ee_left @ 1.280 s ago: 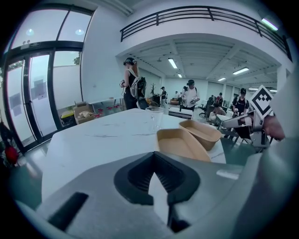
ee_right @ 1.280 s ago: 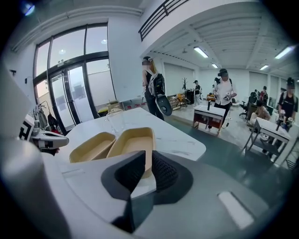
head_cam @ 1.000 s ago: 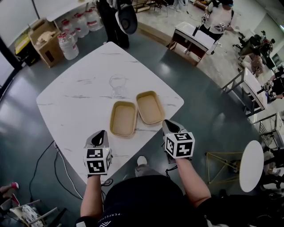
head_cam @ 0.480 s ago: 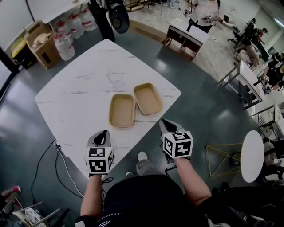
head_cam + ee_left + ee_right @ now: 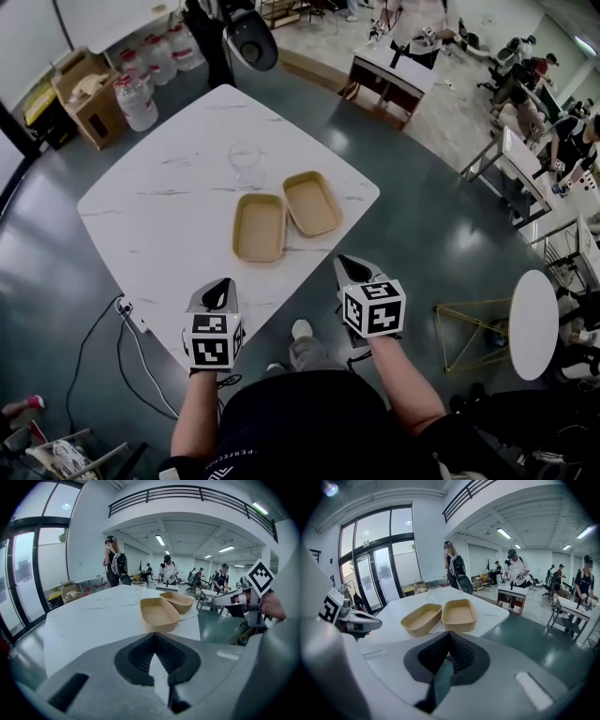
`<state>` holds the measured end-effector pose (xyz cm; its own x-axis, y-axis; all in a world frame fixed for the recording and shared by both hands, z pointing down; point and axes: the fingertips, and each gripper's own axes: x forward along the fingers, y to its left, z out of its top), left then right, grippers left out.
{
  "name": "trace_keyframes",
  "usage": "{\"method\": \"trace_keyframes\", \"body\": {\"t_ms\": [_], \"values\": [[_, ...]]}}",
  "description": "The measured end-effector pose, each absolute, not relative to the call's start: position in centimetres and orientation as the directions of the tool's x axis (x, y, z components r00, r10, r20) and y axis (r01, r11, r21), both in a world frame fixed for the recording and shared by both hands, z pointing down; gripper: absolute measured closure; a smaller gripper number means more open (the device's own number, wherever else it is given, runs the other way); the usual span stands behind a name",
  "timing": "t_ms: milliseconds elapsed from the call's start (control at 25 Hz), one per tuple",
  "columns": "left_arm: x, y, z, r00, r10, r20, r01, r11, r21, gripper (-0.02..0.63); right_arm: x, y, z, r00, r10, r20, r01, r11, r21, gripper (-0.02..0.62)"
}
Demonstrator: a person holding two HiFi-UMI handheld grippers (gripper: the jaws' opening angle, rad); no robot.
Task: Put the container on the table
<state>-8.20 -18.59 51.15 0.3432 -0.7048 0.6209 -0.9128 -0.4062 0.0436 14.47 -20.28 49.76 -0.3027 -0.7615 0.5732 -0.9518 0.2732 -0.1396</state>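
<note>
Two empty tan containers stand side by side on the white marble table (image 5: 150, 216): the left one (image 5: 260, 227) (image 5: 159, 613) (image 5: 422, 619) and the right one (image 5: 312, 202) (image 5: 179, 602) (image 5: 459, 612). My left gripper (image 5: 217, 286) (image 5: 154, 633) hangs over the table's near edge, shut and empty. Beyond the near corner, over the floor, my right gripper (image 5: 349, 266) (image 5: 449, 632) is shut too, with nothing in it. Both point at the containers from a short way off and touch neither.
A clear glass (image 5: 246, 164) stands just behind the containers. A person (image 5: 220, 28) stands at the table's far side. Water jugs (image 5: 136, 98) and a cardboard box (image 5: 80, 80) sit at the far left, a cable (image 5: 131, 347) lies on the floor, and a round white side table (image 5: 532, 336) stands at the right.
Both grippers have drawn back a little from the containers toward me, still shut and empty. The containers and the glass stay where they were on the table.
</note>
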Motion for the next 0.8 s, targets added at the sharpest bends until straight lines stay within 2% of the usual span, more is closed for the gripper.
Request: {"method": "trace_keyframes", "body": {"t_ms": [800], "values": [[-8.2,-17.7,50.9,0.355,-0.708,0.611,-0.909,-0.415,0.048,0.604,12.8,-19.3,49.2,-0.328,-0.761,0.56,-0.942,0.306,-0.136,0.597]]}}
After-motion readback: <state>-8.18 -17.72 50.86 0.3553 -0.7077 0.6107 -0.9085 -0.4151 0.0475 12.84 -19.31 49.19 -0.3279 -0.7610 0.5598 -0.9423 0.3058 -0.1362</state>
